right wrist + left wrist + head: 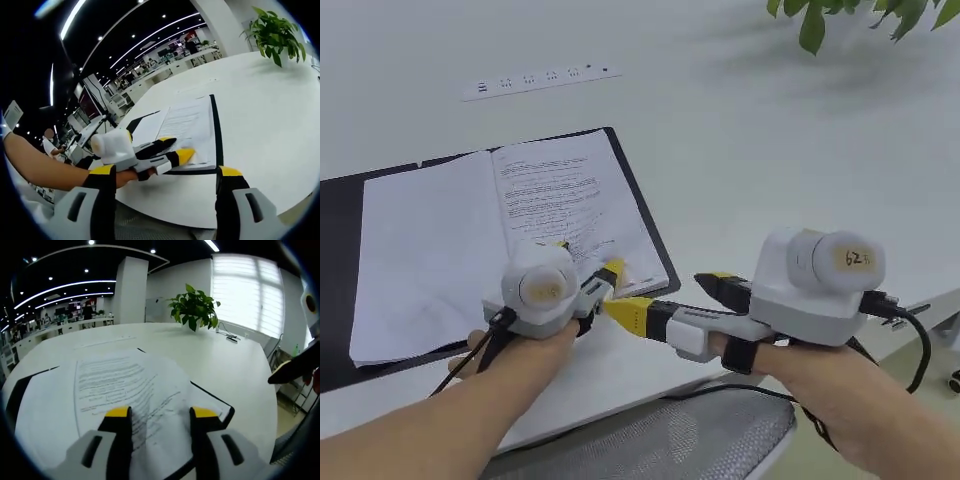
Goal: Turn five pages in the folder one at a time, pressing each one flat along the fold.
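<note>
So the folder (338, 230) lay open on the white table (770, 150) toward the left of the head view. It had a blank page (430, 250) on the left and a printed page (570, 200) on the right, both looking pretty flat.

The left gripper (588, 257) sat at the lower right corner of that printed page. Its jaws were spread apart with only paper showing between them in the left gripper view. I couldn't tell if the tips actually touched the sheet.

The right gripper (675, 296) was just beside it, low in the frame and off the folder's edge. It was spread wide too and holding nothing, with its yellow tip pointing at the left one. A black cable (920, 350) trailed off it at the lower right.

Other stuff around:
- A power strip (535, 80) at the upper left, well apart from the folder.
- A plant (840, 15) poking in at the top right.
- A grey mesh chair (670, 430) along the bottom edge.

Nothing sat on the pages themselves.
</note>
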